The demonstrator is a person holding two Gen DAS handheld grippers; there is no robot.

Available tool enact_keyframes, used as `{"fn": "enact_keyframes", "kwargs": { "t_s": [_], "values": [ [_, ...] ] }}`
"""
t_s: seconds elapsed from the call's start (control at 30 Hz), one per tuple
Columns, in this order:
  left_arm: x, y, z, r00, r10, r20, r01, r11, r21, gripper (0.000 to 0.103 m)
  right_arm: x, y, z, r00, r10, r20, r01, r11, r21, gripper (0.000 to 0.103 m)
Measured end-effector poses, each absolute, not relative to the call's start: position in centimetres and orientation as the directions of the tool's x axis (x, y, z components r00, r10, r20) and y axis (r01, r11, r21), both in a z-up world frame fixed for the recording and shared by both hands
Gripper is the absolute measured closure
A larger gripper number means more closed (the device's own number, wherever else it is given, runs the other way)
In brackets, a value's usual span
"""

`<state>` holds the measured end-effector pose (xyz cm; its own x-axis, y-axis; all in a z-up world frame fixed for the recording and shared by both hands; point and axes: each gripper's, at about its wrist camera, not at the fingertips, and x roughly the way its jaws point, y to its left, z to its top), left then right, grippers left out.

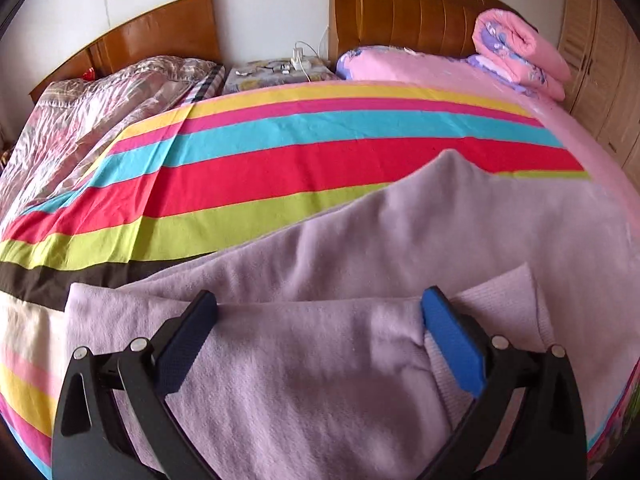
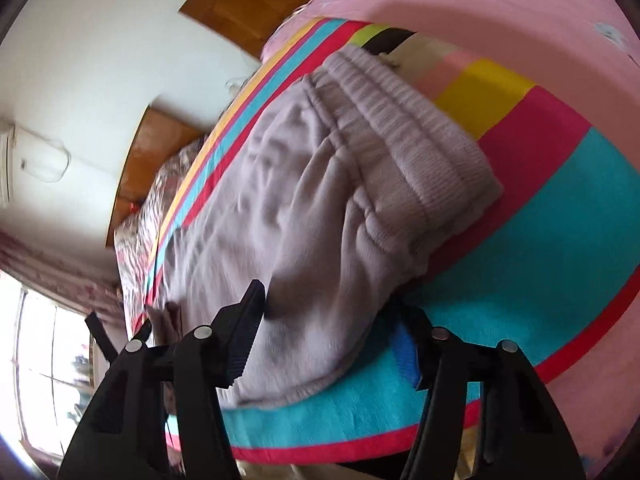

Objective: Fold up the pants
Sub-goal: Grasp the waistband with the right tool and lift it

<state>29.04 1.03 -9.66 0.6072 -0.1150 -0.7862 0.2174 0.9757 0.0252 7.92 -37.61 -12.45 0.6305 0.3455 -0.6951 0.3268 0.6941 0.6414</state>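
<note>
Surface: striped bedspread (image 1: pixel 280 160) over a bed, wooden headboard (image 1: pixel 400 4) and white wall behind.
Left gripper (image 1: pixel 320 312): jaws stand wide apart, blue pads clear of the cloth; nothing pinched, though the pants lie between and beneath them.
Right gripper (image 2: pixel 332 316): jaws part open, astride the near edge of the pants; the pads do not appear to press the cloth, though blur makes this less than certain.
Pants (image 1: pixel 360 240): lilac-grey fleece, spread flat on the bedspread, one layer doubled over near the left gripper.
Handling (judgement): light, soft, limp; it will sag and drag rather than hold shape. Fleece nap looks grippy, not slippery. Nothing fragile.
Hold points (judgement): ribbed waistband (image 2: pixel 420 128) and the hemmed edges, where cloth is thickest; a pinch in mid-panel would take one layer only.
Left wrist view only: rolled pink quilt (image 1: pixel 516 44), bedside clutter, the fold line.
Right wrist view only: waistband ribbing, the window (image 2: pixel 44 364), the pants' near edge.
</note>
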Motion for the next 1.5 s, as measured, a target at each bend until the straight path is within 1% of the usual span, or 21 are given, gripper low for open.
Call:
{"fn": "enact_keyframes", "kwargs": {
  "t_s": [0.07, 0.1, 0.2, 0.37, 0.4, 0.47, 0.53, 0.6, 0.67, 0.7, 0.77, 0.8, 0.9, 0.97, 1.03, 1.1, 1.13, 1.23, 1.33, 1.43, 1.5],
  "values": [
    [29.1, 1.2, -9.7, 0.610, -0.116, -0.784, 0.217, 0.976, 0.025, 0.001, 8.1, -37.0, -12.4, 0.626, 0.307, -0.717, 0.336, 0.723, 0.604, 0.054],
    [29.0, 1.3, -9.6, 0.612, -0.115, -0.783, 0.215, 0.976, 0.025, 0.001, 7.9, -37.2, -12.8, 0.639, 0.304, -0.707, 0.352, 0.701, 0.620, 0.067],
    [29.1, 1.1, -9.8, 0.614, -0.112, -0.781, 0.215, 0.976, 0.028, 0.001, 6.5, -38.3, -14.1, 0.717, 0.329, -0.614, 0.352, 0.589, 0.727, 0.078],
    [28.7, 0.9, -9.2, 0.615, -0.121, -0.779, 0.215, 0.976, 0.018, 0.001, 5.1, -38.1, -14.3, 0.796, 0.280, -0.536, 0.337, 0.531, 0.778, 0.080],
    [28.1, 0.6, -8.3, 0.634, -0.115, -0.764, 0.209, 0.978, 0.027, 0.001, 5.1, -37.9, -14.1, 0.802, 0.272, -0.532, 0.336, 0.530, 0.778, 0.080],
    [26.6, 0.3, -6.0, 0.684, -0.158, -0.713, 0.235, 0.972, 0.010, 0.001, 4.9, -37.6, -13.7, 0.806, 0.253, -0.535, 0.343, 0.538, 0.770, 0.080],
    [25.5, -0.8, -4.7, 0.700, -0.189, -0.688, 0.277, 0.961, 0.018, 0.001, 4.8, -37.1, -13.4, 0.810, 0.233, -0.538, 0.349, 0.546, 0.762, 0.080],
    [25.2, -2.4, -5.4, 0.675, -0.188, -0.713, 0.329, 0.942, 0.062, 0.001, 5.1, -36.6, -12.9, 0.819, 0.216, -0.531, 0.347, 0.552, 0.759, 0.080],
    [25.6, -4.2, -8.5, 0.606, -0.138, -0.783, 0.381, 0.915, 0.134, 0.001, 5.2, -36.1, -12.1, 0.831, 0.191, -0.522, 0.339, 0.569, 0.749, 0.080],
    [25.5, -4.4, -9.8, 0.593, -0.114, -0.797, 0.383, 0.911, 0.154, 0.001, 5.2, -35.9, -11.6, 0.837, 0.181, -0.516, 0.334, 0.579, 0.744, 0.080],
    [25.0, -3.3, -8.8, 0.601, -0.154, -0.784, 0.367, 0.925, 0.100, 0.001, 5.5, -35.1, -9.9, 0.849, 0.156, -0.505, 0.313, 0.622, 0.718, 0.081],
    [24.7, -2.2, -7.7, 0.618, -0.173, -0.767, 0.349, 0.935, 0.070, 0.001, 5.5, -34.4, -8.6, 0.852, 0.140, -0.505, 0.300, 0.660, 0.689, 0.081],
    [22.9, 3.1, -3.5, 0.709, -0.247, -0.661, 0.279, 0.958, -0.059, 0.001, 7.1, -29.5, -3.2, 0.874, 0.110, -0.474, 0.180, 0.832, 0.525, 0.081],
    [22.1, 7.2, -1.6, 0.753, -0.227, -0.617, 0.194, 0.974, -0.120, 0.001, 8.8, -23.2, 0.9, 0.884, 0.113, -0.454, 0.040, 0.948, 0.315, 0.081],
    [21.1, 11.8, -0.3, 0.783, -0.177, -0.597, 0.088, 0.981, -0.176, 0.001, 9.8, -16.6, 3.1, 0.886, 0.139, -0.443, -0.096, 0.988, 0.118, 0.081],
    [19.9, 16.2, 0.3, 0.797, -0.156, -0.584, 0.006, 0.968, -0.250, 0.001, 10.0, -9.6, 3.6, 0.868, 0.201, -0.454, -0.251, 0.967, -0.051, 0.081],
    [19.2, 18.0, 0.3, 0.800, -0.150, -0.581, -0.026, 0.959, -0.283, 0.001, 10.2, -5.4, 3.1, 0.843, 0.239, -0.481, -0.346, 0.927, -0.144, 0.081],
    [17.4, 23.1, -0.4, 0.796, -0.157, -0.584, -0.111, 0.912, -0.396, 0.001, 10.0, 5.1, -2.1, 0.737, 0.271, -0.620, -0.573, 0.737, -0.359, 0.081],
    [15.8, 25.8, -2.2, 0.764, -0.186, -0.618, -0.158, 0.874, -0.459, 0.001, 9.6, 10.5, -8.8, 0.649, 0.229, -0.725, -0.679, 0.603, -0.418, 0.081],
    [13.8, 26.7, -3.1, 0.748, -0.236, -0.620, -0.141, 0.857, -0.496, 0.001, 8.8, 10.7, -10.2, 0.675, 0.224, -0.704, -0.666, 0.595, -0.450, 0.081],
    [12.8, 26.4, -3.3, 0.740, -0.291, -0.606, -0.107, 0.840, -0.533, 0.001, 9.0, 9.1, -9.2, 0.659, 0.274, -0.700, -0.671, 0.635, -0.383, 0.081]
  ]
}}
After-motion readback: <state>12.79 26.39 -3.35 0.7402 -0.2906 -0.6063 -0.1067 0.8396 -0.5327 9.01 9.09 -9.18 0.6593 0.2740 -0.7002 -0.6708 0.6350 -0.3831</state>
